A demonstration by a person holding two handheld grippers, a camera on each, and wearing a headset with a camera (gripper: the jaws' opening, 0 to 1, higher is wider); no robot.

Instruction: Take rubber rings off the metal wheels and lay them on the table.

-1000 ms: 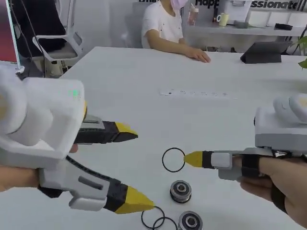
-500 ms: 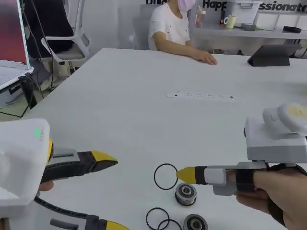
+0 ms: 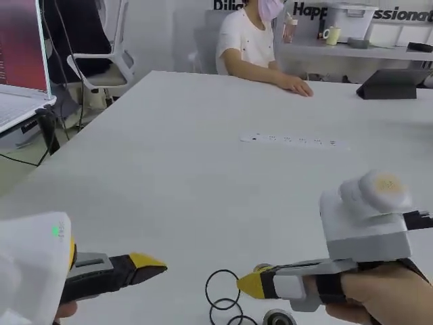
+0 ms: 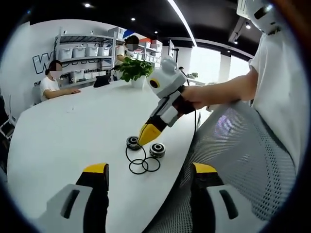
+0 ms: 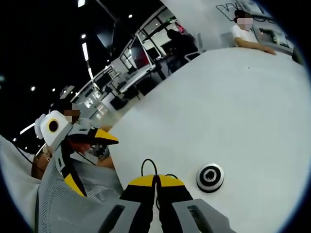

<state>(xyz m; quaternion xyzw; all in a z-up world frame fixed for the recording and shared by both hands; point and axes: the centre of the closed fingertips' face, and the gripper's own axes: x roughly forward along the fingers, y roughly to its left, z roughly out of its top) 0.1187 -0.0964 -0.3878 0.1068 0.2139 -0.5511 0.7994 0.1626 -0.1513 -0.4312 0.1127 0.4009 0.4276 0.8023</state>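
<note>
My right gripper (image 3: 242,285) (image 5: 156,180) is shut on a thin black rubber ring (image 3: 222,287) (image 4: 135,153), which hangs from its yellow tips just above the white table (image 3: 203,156). Two loose rings (image 3: 227,313) (image 4: 145,166) lie on the table right below it. In the left gripper view two metal wheels (image 4: 133,142) (image 4: 157,149) stand beside the right gripper's tip; one wheel (image 3: 277,317) (image 5: 210,177) sits at the near edge of the head view. My left gripper (image 4: 149,170) is open and holds nothing, off to the left of the rings, one yellow fingertip (image 3: 146,264) pointing at them.
A person (image 3: 256,42) sits at the table's far end with a hand on it. A white power strip (image 3: 292,141) lies mid-table. A laptop (image 3: 20,68) and an office chair (image 3: 95,68) stand left of the table. Shelves and a plant (image 4: 131,70) are behind.
The right gripper has carried its ring toward the near edge, to just over the two loose rings. The left gripper has drawn back to the left. The head camera has tilted up.
</note>
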